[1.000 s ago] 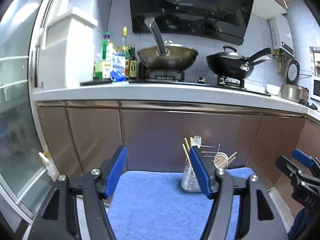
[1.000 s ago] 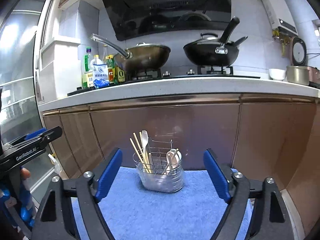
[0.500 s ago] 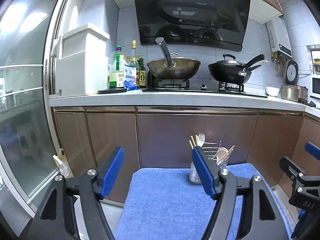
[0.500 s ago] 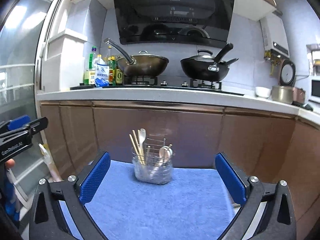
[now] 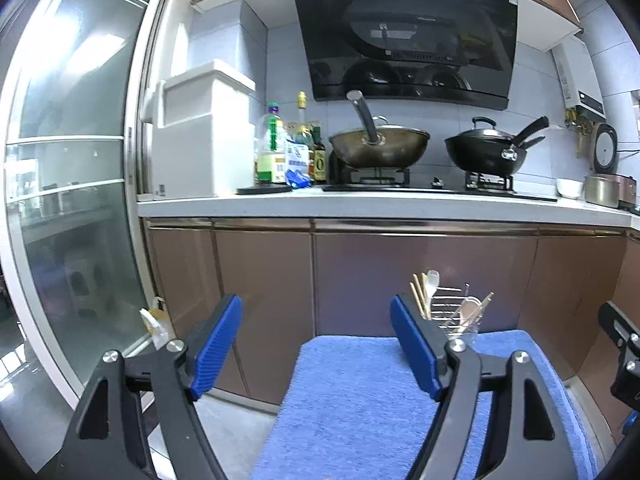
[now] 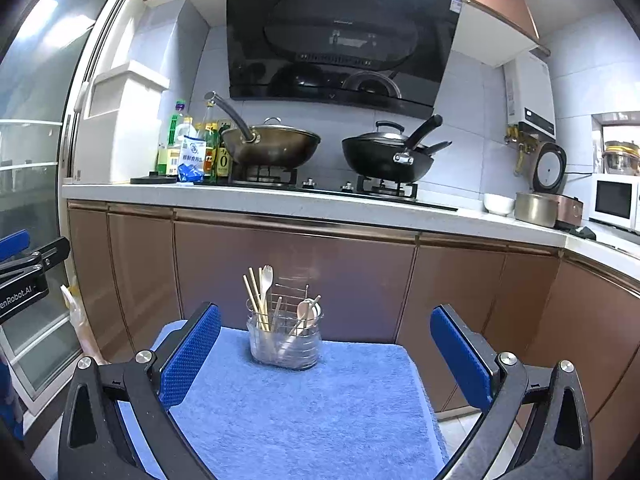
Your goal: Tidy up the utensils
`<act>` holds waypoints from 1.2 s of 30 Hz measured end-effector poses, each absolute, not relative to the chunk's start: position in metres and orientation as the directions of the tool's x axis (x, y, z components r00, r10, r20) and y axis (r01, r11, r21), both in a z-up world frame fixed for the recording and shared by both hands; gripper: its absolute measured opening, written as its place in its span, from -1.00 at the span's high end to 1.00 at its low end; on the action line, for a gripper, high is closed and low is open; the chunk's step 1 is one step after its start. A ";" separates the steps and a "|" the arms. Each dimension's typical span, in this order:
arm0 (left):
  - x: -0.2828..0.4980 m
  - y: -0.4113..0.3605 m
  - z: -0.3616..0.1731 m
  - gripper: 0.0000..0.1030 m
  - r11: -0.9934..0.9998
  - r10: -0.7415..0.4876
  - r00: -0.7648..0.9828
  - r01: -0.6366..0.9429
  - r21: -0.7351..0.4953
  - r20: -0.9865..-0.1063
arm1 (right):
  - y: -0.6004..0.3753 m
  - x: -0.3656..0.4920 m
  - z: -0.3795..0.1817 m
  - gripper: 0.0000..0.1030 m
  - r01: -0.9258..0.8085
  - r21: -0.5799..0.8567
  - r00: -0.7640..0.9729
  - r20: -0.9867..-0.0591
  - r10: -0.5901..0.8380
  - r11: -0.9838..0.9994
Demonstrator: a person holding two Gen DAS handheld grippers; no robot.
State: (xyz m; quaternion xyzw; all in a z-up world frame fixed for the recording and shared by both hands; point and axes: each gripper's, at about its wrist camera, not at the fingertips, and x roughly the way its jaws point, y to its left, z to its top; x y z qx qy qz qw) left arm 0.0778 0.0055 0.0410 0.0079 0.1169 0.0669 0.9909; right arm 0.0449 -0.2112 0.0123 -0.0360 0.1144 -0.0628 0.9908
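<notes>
A clear utensil holder [image 6: 284,340] with a wire rack stands at the far edge of a blue towel [image 6: 304,408]. In it are wooden chopsticks [image 6: 254,296], a pale fork [image 6: 267,276] and a spoon [image 6: 305,310]. My right gripper [image 6: 326,320] is open, well short of the holder, with nothing between its blue pads. My left gripper [image 5: 316,320] hangs over the towel's [image 5: 360,392] left edge, its jaws opening and empty. From there the holder [image 5: 460,320] shows behind the right finger [image 5: 416,340]. Each gripper's black frame shows at the edge of the other's view.
Brown cabinet fronts [image 6: 296,280] rise right behind the towel under a white counter [image 6: 280,200]. On it stand a brass wok [image 6: 272,144], a black wok [image 6: 388,156], bottles [image 6: 188,152] and a rice cooker [image 6: 548,204]. A glass sliding door [image 5: 68,200] is on the left.
Both grippers have drawn back from the holder, which now looks smaller and farther off. Both pairs of jaws stand wider apart, and more of the kitchen has come into view.
</notes>
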 end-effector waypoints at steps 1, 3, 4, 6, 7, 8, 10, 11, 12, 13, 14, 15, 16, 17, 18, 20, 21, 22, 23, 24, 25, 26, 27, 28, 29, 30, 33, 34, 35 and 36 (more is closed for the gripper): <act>0.075 0.005 0.041 -0.51 0.989 0.149 0.964 -0.145 0.036 -0.222 | -0.212 0.044 0.013 -0.99 0.117 -0.080 0.966 -0.222 -0.132 0.990; 0.069 0.002 0.042 -0.54 0.985 0.170 0.964 -0.164 0.043 -0.204 | -0.213 0.041 0.013 -0.99 0.122 -0.066 0.966 -0.221 -0.134 0.990; 0.067 0.001 0.042 -0.55 0.985 0.171 0.966 -0.165 0.045 -0.196 | -0.213 0.040 0.013 -0.99 0.123 -0.064 0.966 -0.221 -0.135 0.990; 0.063 -0.001 0.044 -0.56 0.987 0.160 0.970 -0.154 0.047 -0.183 | -0.213 0.039 0.013 -0.99 0.133 -0.069 0.964 -0.221 -0.145 0.989; 0.061 -0.001 0.045 -0.56 0.987 0.159 0.971 -0.153 0.049 -0.176 | -0.212 0.038 0.013 -0.99 0.138 -0.073 0.964 -0.219 -0.151 0.988; 0.058 -0.002 0.045 -0.56 0.987 0.161 0.973 -0.155 0.052 -0.167 | -0.212 0.036 0.014 -0.99 0.145 -0.076 0.964 -0.215 -0.159 0.986; 0.055 -0.003 0.046 -0.56 0.986 0.163 0.973 -0.156 0.052 -0.164 | -0.212 0.034 0.014 -0.99 0.150 -0.078 0.964 -0.210 -0.164 0.986; 0.054 -0.003 0.047 -0.56 0.987 0.161 0.973 -0.155 0.050 -0.164 | -0.212 0.033 0.015 -0.99 0.153 -0.078 0.964 -0.209 -0.166 0.985; 0.053 -0.003 0.047 -0.56 0.987 0.161 0.973 -0.154 0.050 -0.164 | -0.213 0.032 0.015 -0.99 0.153 -0.078 0.964 -0.208 -0.166 0.985; 0.053 -0.003 0.047 -0.56 0.986 0.162 0.973 -0.156 0.050 -0.163 | -0.213 0.030 0.015 -0.99 0.155 -0.079 0.964 -0.206 -0.168 0.985; 0.052 -0.002 0.047 -0.56 0.986 0.167 0.973 -0.161 0.050 -0.159 | -0.213 0.029 0.015 -0.99 0.156 -0.081 0.964 -0.204 -0.170 0.984; 0.051 -0.001 0.046 -0.56 0.985 0.172 0.973 -0.166 0.050 -0.157 | -0.213 0.028 0.015 -0.99 0.160 -0.085 0.964 -0.202 -0.175 0.983; 0.051 -0.001 0.046 -0.56 0.984 0.174 0.972 -0.169 0.048 -0.158 | -0.214 0.027 0.015 -0.99 0.163 -0.089 0.963 -0.200 -0.178 0.982; 0.051 0.000 0.045 -0.56 0.984 0.176 0.971 -0.171 0.045 -0.161 | -0.214 0.026 0.015 -0.99 0.168 -0.095 0.963 -0.199 -0.184 0.981; 0.051 0.001 0.045 -0.56 0.984 0.178 0.970 -0.174 0.041 -0.163 | -0.215 0.025 0.015 -0.99 0.172 -0.098 0.962 -0.199 -0.189 0.980; 0.051 0.004 0.044 -0.56 0.981 0.193 0.967 -0.191 0.031 -0.165 | -0.217 0.024 0.015 -0.99 0.182 -0.099 0.960 -0.198 -0.199 0.978; 0.050 0.005 0.044 -0.56 0.980 0.198 0.966 -0.196 0.029 -0.165 | -0.218 0.024 0.015 -0.99 0.186 -0.098 0.959 -0.197 -0.202 0.978; 0.051 0.006 0.044 -0.56 0.979 0.203 0.965 -0.202 0.027 -0.167 | -0.219 0.023 0.015 -0.99 0.188 -0.096 0.959 -0.197 -0.203 0.978; 0.051 0.006 0.043 -0.56 0.978 0.206 0.963 -0.205 0.026 -0.171 | -0.219 0.023 0.015 -0.99 0.187 -0.093 0.959 -0.198 -0.202 0.978; 0.051 0.007 0.042 -0.56 0.978 0.208 0.963 -0.207 0.025 -0.174 | -0.220 0.022 0.015 -0.99 0.186 -0.093 0.959 -0.199 -0.201 0.978; 0.052 0.007 0.042 -0.56 0.978 0.209 0.962 -0.208 0.024 -0.175 | -0.220 0.021 0.014 -0.99 0.185 -0.094 0.959 -0.199 -0.200 0.978; 0.051 0.007 0.042 -0.56 0.977 0.211 0.962 -0.210 0.023 -0.176 | -0.220 0.021 0.014 -0.99 0.185 -0.096 0.959 -0.198 -0.200 0.978; 0.051 0.007 0.041 -0.56 0.977 0.212 0.961 -0.212 0.022 -0.176 | -0.220 0.020 0.014 -0.99 0.184 -0.097 0.960 -0.197 -0.201 0.978; 0.051 0.008 0.041 -0.56 0.977 0.213 0.961 -0.213 0.019 -0.176 | -0.220 0.019 0.014 -0.99 0.184 -0.098 0.960 -0.196 -0.200 0.978; 0.050 0.008 0.042 -0.56 0.977 0.214 0.961 -0.214 0.018 -0.175 | -0.220 0.018 0.015 -0.99 0.182 -0.099 0.961 -0.194 -0.199 0.978; 0.049 0.007 0.042 -0.56 0.976 0.216 0.961 -0.216 0.017 -0.173 | -0.219 0.017 0.015 -0.99 0.181 -0.098 0.961 -0.192 -0.197 0.979; 0.049 0.008 0.042 -0.56 0.975 0.222 0.961 -0.223 0.018 -0.165 | -0.220 0.015 0.016 -0.99 0.180 -0.094 0.963 -0.187 -0.194 0.979; 0.049 0.008 0.042 -0.56 0.974 0.224 0.960 -0.224 0.019 -0.165 | -0.220 0.014 0.016 -0.99 0.177 -0.093 0.964 -0.186 -0.192 0.980; 0.049 0.009 0.042 -0.56 0.974 0.225 0.960 -0.225 0.019 -0.165 | -0.220 0.013 0.016 -0.99 0.176 -0.093 0.964 -0.185 -0.190 0.980; 0.049 0.010 0.041 -0.56 0.974 0.224 0.960 -0.225 0.018 -0.166 | -0.220 0.013 0.016 -0.99 0.176 -0.094 0.964 -0.184 -0.191 0.980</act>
